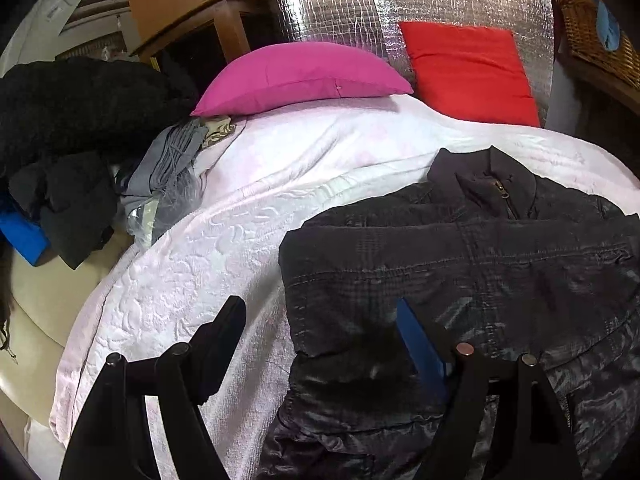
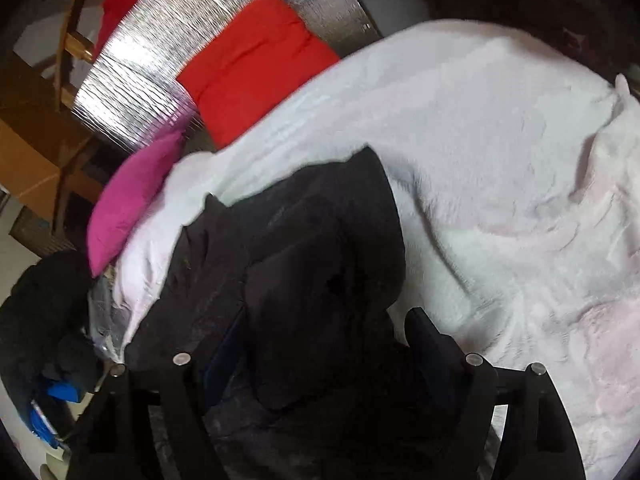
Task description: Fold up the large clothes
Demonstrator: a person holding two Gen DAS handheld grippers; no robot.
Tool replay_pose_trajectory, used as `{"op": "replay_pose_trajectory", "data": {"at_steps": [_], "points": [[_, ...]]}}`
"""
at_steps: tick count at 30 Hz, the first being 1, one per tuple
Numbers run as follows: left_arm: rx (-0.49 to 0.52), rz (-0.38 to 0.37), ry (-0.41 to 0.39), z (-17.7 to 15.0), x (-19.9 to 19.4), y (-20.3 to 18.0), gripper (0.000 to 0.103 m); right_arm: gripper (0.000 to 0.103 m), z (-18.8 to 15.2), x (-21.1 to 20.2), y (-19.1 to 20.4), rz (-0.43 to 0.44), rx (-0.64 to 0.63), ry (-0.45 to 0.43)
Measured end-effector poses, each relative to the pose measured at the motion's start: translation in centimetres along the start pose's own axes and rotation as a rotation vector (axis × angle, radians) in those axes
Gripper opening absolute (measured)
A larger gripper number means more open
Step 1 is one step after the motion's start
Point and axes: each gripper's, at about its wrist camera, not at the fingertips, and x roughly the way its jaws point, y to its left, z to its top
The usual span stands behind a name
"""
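A dark quilted jacket (image 1: 472,264) lies on the white-pink bedspread (image 1: 224,248), collar and zipper pull toward the pillows, partly folded. My left gripper (image 1: 320,328) hovers open over the jacket's left edge, one finger above the bedspread and the blue-padded finger above the jacket. In the right wrist view the jacket (image 2: 304,248) is bunched, with a folded flap on top. My right gripper (image 2: 320,332) is open astride that flap; its fingers stand wide apart and hold nothing that I can see.
A magenta pillow (image 1: 300,76) and a red pillow (image 1: 468,68) lean on a silver foil panel (image 1: 360,4) at the bed's head. A pile of dark and grey clothes (image 1: 80,140) sits at the bed's left edge. A wicker basket (image 1: 596,36) stands far right.
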Motion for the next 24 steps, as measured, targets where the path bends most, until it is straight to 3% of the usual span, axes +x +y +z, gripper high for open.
{"op": "replay_pose_trajectory", "data": {"at_steps": [3,6,11,14,19,24], "points": [[0.002,-0.012,0.029,0.0,0.5,0.1,0.079,0.083,-0.4,1.7,0.7,-0.058,-0.032,0.03],[-0.039,-0.088,0.112,-0.1,1.8,1.0,0.079,0.08,-1.0,2.1,1.6,-0.115,-0.112,0.032],[-0.179,-0.24,0.266,-1.0,4.5,3.0,0.079,0.056,-1.3,1.5,1.7,-0.144,-0.176,0.041],[-0.253,-0.341,0.346,-2.0,6.2,3.3,0.079,0.053,-1.7,1.3,2.1,-0.168,-0.217,0.035],[-0.212,-0.311,0.346,-2.0,6.5,2.0,0.077,0.052,-1.9,1.7,2.3,-0.205,-0.243,0.022],[-0.193,-0.283,0.351,-1.8,5.6,1.6,0.076,0.052,-1.1,0.2,1.6,-0.142,-0.201,0.027]]}}
